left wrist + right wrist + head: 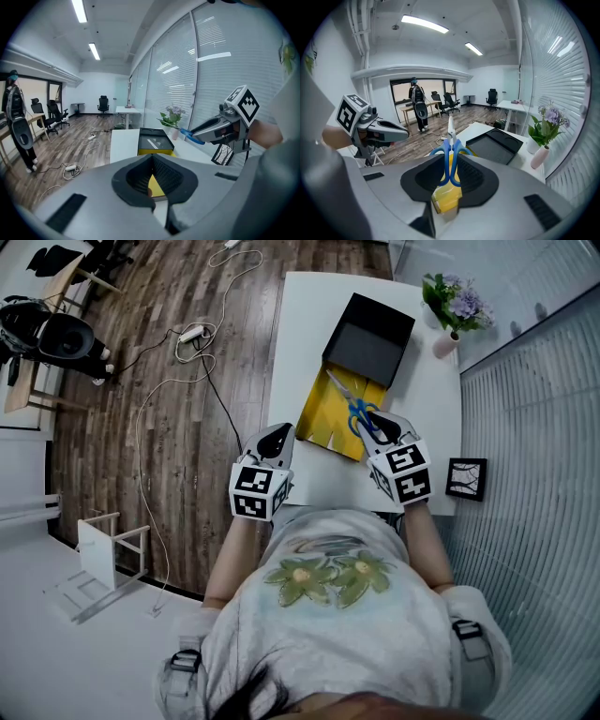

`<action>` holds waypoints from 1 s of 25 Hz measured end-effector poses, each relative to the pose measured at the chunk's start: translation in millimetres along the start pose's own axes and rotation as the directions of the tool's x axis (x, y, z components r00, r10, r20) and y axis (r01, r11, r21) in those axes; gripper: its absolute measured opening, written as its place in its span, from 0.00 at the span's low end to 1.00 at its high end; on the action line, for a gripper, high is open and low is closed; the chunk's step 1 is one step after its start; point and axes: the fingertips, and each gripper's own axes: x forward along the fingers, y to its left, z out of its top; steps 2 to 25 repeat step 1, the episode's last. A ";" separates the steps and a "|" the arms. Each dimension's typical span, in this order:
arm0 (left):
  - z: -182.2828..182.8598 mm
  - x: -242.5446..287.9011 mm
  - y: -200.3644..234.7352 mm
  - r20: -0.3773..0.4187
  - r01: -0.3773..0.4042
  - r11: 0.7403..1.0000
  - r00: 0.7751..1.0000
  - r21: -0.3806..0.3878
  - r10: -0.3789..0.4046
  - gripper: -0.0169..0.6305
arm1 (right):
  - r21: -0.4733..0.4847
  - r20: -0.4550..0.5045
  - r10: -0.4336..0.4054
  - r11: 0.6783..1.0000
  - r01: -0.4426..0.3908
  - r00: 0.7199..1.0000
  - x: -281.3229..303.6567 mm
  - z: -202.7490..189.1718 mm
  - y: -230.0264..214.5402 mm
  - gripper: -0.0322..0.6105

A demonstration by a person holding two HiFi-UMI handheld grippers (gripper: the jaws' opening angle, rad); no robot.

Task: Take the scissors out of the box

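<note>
Right gripper (373, 423), jaws pressed together on the blue handles of the scissors (354, 407); in the right gripper view the two handle loops stand upright between the dark pads and the blades rise beyond them, closed into one point. Left gripper (274, 439), jaws slightly parted with nothing between them; only a sliver of yellow shows through the gap in its own view. It is held low at the near left edge of the white table (300, 315), well apart from the scissors. The box (370, 338) lies open on the table. Its black part is farther from the person and its yellow part (323, 423) is nearer, directly beneath the scissors. Seen from the left gripper, the right gripper hangs above the table surface with the blue handles at its tip, so the scissors appear lifted off the yellow part rather than resting in it, though contact at the blade tip cannot be ruled out. The long axis of the scissors runs from the right gripper away from the person and slightly leftward, with the blade tips over the seam between the yellow and black parts. The right hand alone carries the tool. The remaining step is judged to be a withdrawal along that axis, toward the person or to the bare table on the right, keeping the blades clear of the box wall. A vase of flowers (455, 310) stands at the far right corner.
</note>
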 end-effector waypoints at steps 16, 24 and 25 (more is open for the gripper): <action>-0.7 -0.4 -0.1 0.000 0.001 1.000 1.000 -0.003 -0.001 0.04 | 0.000 -0.001 0.002 1.000 -0.002 1.000 0.0 -0.8 0.8 0.18; -0.7 -0.4 -0.1 0.000 0.001 1.000 1.000 -0.003 -0.001 0.04 | 0.000 -0.001 0.002 1.000 -0.002 1.000 0.0 -0.8 0.8 0.18; -0.7 -0.4 -0.1 0.000 0.001 1.000 1.000 -0.003 -0.001 0.04 | 0.000 -0.001 0.002 1.000 -0.002 1.000 0.0 -0.8 0.8 0.18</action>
